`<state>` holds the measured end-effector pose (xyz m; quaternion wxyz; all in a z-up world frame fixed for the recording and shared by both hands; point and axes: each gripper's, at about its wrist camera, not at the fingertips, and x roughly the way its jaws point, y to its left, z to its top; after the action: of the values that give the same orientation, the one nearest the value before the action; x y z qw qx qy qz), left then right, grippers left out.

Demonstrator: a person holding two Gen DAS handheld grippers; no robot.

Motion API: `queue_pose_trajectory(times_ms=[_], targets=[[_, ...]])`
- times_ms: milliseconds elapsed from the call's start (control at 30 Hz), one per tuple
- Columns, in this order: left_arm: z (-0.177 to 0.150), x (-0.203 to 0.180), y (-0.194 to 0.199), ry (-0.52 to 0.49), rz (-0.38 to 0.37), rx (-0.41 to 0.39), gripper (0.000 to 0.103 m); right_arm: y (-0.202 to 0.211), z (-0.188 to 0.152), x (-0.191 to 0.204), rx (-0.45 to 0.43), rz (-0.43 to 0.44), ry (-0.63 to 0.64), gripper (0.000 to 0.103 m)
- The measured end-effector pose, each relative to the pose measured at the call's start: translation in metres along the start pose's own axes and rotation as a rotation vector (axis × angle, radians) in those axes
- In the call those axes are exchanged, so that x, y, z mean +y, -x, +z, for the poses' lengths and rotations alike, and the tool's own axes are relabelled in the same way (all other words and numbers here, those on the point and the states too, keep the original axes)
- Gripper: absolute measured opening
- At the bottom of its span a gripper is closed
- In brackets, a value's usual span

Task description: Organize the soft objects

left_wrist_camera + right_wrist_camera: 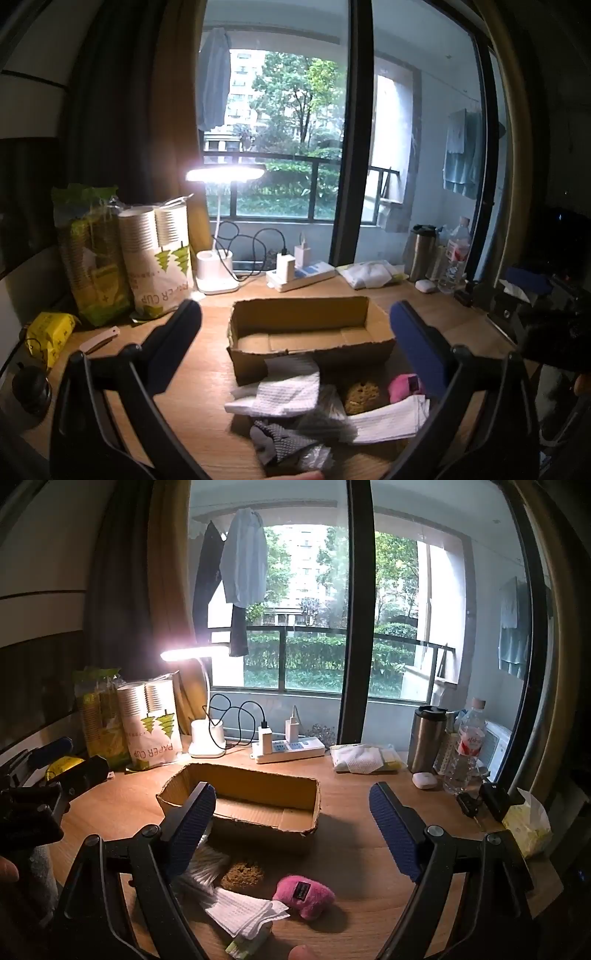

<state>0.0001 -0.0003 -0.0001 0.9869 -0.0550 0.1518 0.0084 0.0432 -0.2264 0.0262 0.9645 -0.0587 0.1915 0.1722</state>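
Holding both left gripper (pixel 295 325) and right gripper (pixel 291 812) spread wide, empty | pink plush toy (pixel 304 895) lies before cardboard box (pixel 258 797), beside sponge (pixel 242 876) | we judge it light, squashy; pinch its middle.

- Cardboard box (pixel 258 805): open-topped, shallow, nothing visible inside, on the worktop behind the pile.
- Pink plush toy (pixel 304 895): dark label, lies at the pile's right.
- Brown sponge (pixel 242 875): round, porous, just before the box.
- White folded cloths (pixel 280 391): ribbed, overlapping.
- Grey patterned cloth (pixel 280 441): crumpled, nearest.
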Motion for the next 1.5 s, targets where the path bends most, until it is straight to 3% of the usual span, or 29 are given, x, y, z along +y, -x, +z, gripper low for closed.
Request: queue_pose_trajectory(times_ms=[1033, 1500], targets=[[0.0, 0.002, 0.002, 0.01, -0.017, -0.005, 0.103, -0.001, 0.0, -0.001, 0.004, 0.0, 0.002, 0.088], [-0.003, -0.001, -0.009, -0.037, -0.003, 0.012, 0.103, -0.009, -0.002, -0.002, 0.017, 0.007, 0.0, 0.088]])
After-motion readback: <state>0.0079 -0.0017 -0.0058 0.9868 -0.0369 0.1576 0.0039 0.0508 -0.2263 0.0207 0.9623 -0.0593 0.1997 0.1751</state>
